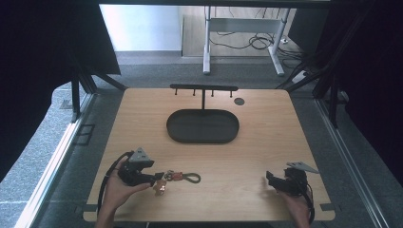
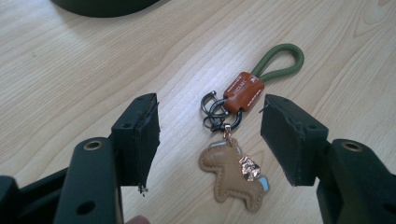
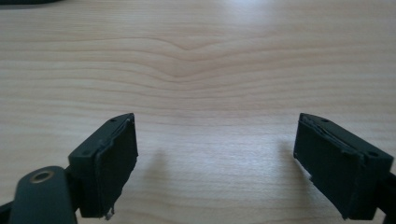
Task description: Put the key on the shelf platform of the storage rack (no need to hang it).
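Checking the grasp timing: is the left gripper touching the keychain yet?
Apart. The left gripper view shows the left gripper open, bare table between each pad and the keychain.

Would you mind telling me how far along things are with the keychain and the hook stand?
Nothing looks done yet: the keychain lies flat on the table, and no pegs on the hook stand carry anything. In hand: the left gripper is open with its jaws on either side of the keychain, not touching it. The right gripper is open over bare wood. Grasping, lifting and presumably hanging it remain.
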The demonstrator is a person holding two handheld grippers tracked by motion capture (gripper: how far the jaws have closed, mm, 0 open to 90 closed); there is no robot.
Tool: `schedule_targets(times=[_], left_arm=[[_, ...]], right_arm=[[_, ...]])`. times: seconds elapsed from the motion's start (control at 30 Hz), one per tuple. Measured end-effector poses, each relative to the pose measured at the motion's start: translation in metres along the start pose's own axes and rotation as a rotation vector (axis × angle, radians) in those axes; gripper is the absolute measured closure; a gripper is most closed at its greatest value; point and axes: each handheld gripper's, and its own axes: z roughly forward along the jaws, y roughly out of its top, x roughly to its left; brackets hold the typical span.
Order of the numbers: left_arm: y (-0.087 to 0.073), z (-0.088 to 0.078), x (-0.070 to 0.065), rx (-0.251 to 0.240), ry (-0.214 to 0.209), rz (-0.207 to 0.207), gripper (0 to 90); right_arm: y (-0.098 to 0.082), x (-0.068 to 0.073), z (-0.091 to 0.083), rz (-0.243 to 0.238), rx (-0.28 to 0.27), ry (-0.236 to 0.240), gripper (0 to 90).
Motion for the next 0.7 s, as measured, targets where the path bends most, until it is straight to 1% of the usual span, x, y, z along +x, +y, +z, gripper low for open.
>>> schedule_targets(times=[0.07, 0.1, 0.17, 0.2, 0.27, 0.33, 0.37, 0.4, 0.43, 0.53, 0.57, 0.6, 0.63, 0.67, 0.7], left_arm=[[-0.001, -0.003, 0.001, -0.011, 0.0, -0.003, 38.0], [-0.001, -0.003, 0.001, -0.011, 0.0, -0.003, 38.0], [-0.001, -0.005, 0.002, -0.031, -0.029, -0.018, 38.0], [0.001, -0.004, 0.002, -0.044, -0.033, -0.023, 38.0], [0.002, -0.003, 0.002, -0.038, -0.028, -0.019, 38.0], [0.003, -0.001, 0.002, -0.034, -0.03, -0.013, 37.7], [0.003, -0.001, 0.002, -0.034, -0.03, -0.013, 37.7], [0.003, -0.002, 0.003, -0.034, -0.024, -0.016, 37.7], [0.002, -0.003, 0.005, -0.034, -0.016, -0.024, 37.7], [0.001, -0.004, 0.007, -0.028, -0.013, -0.035, 39.2], [0.0, -0.007, 0.008, -0.029, -0.037, -0.046, 39.6], [0.0, -0.007, 0.008, -0.029, -0.037, -0.046, 40.1], [0.0, -0.009, 0.009, -0.019, -0.029, -0.054, 40.1], [-0.001, -0.009, 0.009, -0.016, -0.01, -0.067, 40.2], [-0.001, -0.009, 0.01, -0.016, 0.003, -0.069, 40.1]], right_arm=[[-0.001, 0.0, -0.004, -0.028, -0.021, 0.009, 15.8], [-0.001, -0.001, -0.006, -0.032, -0.026, 0.017, 16.0], [-0.002, -0.003, -0.008, -0.029, -0.039, 0.024, 16.4], [-0.002, -0.004, -0.009, -0.034, -0.046, 0.024, 16.9], [-0.002, -0.005, -0.009, -0.039, -0.051, 0.028, 17.5], [-0.004, -0.004, -0.008, -0.047, -0.056, 0.05, 18.6], [-0.004, -0.004, -0.008, -0.047, -0.056, 0.05, 18.6], [-0.004, -0.002, -0.008, -0.061, -0.055, 0.058, 18.6], [-0.004, -0.001, -0.008, -0.06, -0.057, 0.059, 18.6], [-0.005, -0.001, -0.008, -0.058, -0.06, 0.065, 18.8], [-0.006, -0.002, -0.009, -0.041, -0.065, 0.07, 19.4], [-0.006, -0.002, -0.009, -0.041, -0.065, 0.07, 19.4], [-0.006, -0.003, -0.009, -0.016, -0.076, 0.086, 20.2], [-0.005, -0.002, -0.01, -0.009, -0.086, 0.095, 20.6], [-0.005, -0.003, -0.011, -0.011, -0.091, 0.102, 21.0]])
